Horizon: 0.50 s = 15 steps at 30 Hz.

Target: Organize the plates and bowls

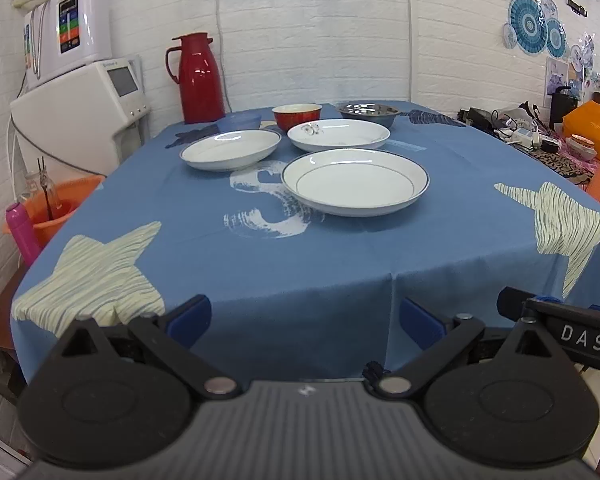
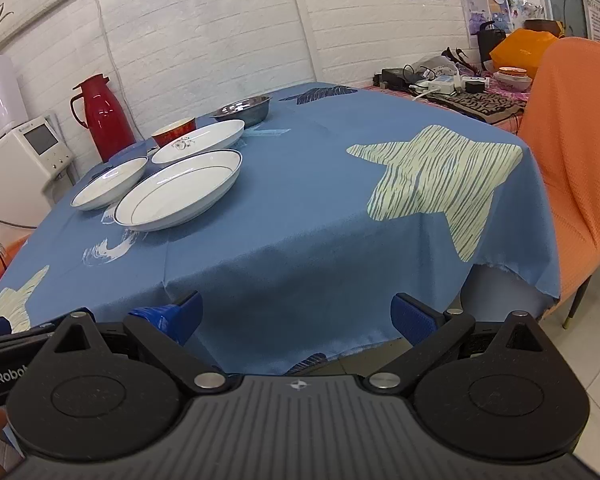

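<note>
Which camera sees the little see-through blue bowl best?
The left wrist view. There the small translucent blue bowl shows nearly whole, behind the left white plate with a dark rim, beside the red bowl. In the right wrist view that spot lies behind the plates, and I cannot make the bowl out.

Blue-clothed table (image 1: 300, 272) carries three plates (image 1: 355, 182) and perhaps four bowls (image 1: 296, 116).

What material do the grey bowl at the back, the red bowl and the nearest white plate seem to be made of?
Grey bowl: probably stainless steel, with mirror-like reflections on a thin rim. Red bowl: likely glazed ceramic, glossy red outside and pale inside, though plastic is possible. Nearest white plate: likely glazed porcelain, smooth and shiny, with a dark painted rim line.
</note>
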Each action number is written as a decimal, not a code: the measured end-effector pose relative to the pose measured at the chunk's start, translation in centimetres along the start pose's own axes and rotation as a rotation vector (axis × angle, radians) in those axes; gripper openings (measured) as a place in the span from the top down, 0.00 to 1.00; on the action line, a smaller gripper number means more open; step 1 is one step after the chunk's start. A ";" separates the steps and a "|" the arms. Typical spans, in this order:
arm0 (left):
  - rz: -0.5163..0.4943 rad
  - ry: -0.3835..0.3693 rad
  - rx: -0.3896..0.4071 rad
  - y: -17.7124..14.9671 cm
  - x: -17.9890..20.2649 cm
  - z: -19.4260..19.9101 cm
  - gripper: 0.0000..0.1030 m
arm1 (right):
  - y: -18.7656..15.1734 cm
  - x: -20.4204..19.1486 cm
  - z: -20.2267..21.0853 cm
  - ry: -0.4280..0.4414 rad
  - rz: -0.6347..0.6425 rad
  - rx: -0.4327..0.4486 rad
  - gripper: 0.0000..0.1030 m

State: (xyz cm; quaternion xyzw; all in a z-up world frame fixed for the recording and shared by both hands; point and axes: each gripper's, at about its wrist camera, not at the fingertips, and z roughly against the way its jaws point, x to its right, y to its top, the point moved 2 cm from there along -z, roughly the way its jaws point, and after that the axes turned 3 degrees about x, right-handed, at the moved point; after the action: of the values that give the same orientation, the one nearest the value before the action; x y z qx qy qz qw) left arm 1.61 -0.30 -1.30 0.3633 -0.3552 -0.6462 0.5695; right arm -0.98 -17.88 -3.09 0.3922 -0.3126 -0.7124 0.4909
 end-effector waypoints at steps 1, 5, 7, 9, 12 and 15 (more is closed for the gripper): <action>0.002 0.001 -0.001 0.0 0.0 0.0 0.03 | 0.0 0.0 0.0 0.000 0.001 -0.001 0.14; 0.009 0.009 0.000 -0.1 -0.3 0.0 0.03 | -0.1 0.0 -0.1 0.000 0.001 -0.004 0.14; 0.014 0.009 0.001 -0.1 -0.4 0.0 0.03 | -0.2 -0.1 -0.2 0.000 0.002 -0.007 0.14; 0.017 0.008 -0.001 -0.1 -0.4 0.0 0.03 | -0.3 -0.1 -0.2 0.003 0.000 -0.012 0.14; 0.018 0.007 -0.003 -0.2 -0.5 0.0 0.03 | -0.3 -0.2 -0.2 0.007 0.003 -0.014 0.14; 0.018 0.006 -0.002 -0.2 -0.5 0.0 0.03 | -0.3 -0.3 -0.2 0.007 0.008 -0.016 0.14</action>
State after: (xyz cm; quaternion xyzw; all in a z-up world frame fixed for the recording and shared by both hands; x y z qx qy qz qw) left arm 1.61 0.21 -1.41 0.3617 -0.3561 -0.6402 0.5766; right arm -0.86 -17.51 -3.40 0.3895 -0.3065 -0.7117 0.4979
